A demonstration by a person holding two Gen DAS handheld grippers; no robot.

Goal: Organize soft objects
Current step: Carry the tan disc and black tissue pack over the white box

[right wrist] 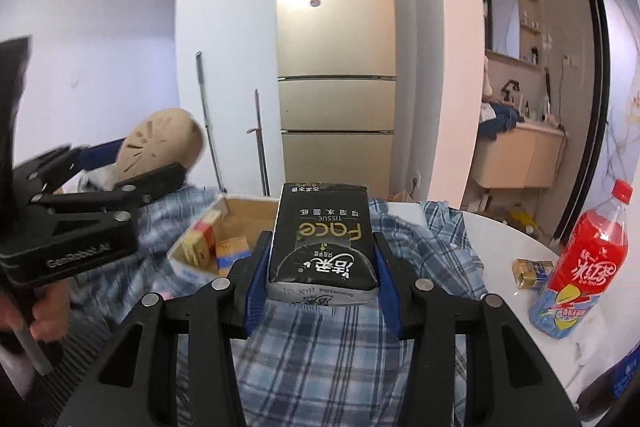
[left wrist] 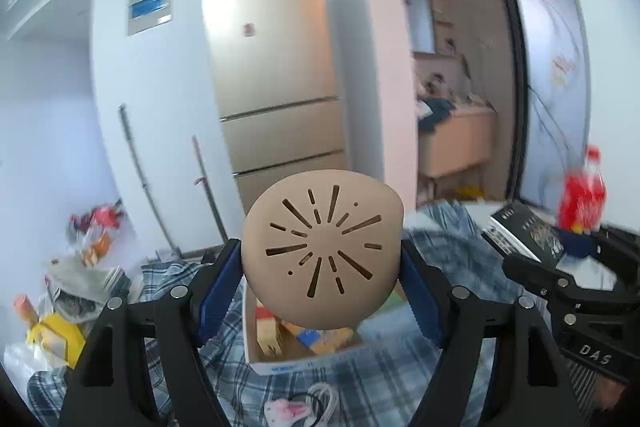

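My left tongs (left wrist: 322,279) clamp a beige perforated foam pad (left wrist: 322,249) above the cardboard box (left wrist: 304,351); my right tongs (right wrist: 320,259) pinch a black tissue pack (right wrist: 322,243) over the plaid cloth (right wrist: 320,343) covering the surface.

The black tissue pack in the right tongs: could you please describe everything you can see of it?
The tissue pack is a soft, glossy black plastic brick with white and gold print reading "Face" and "TISSUE", seen upside down, above a white-edged oval panel. It looks sealed and full, slightly rounded at the near end. The right tongs hold it lengthwise, pointing away, blue pads pressed to both long sides, above the plaid cloth. It also shows, blurred, in the left wrist view.
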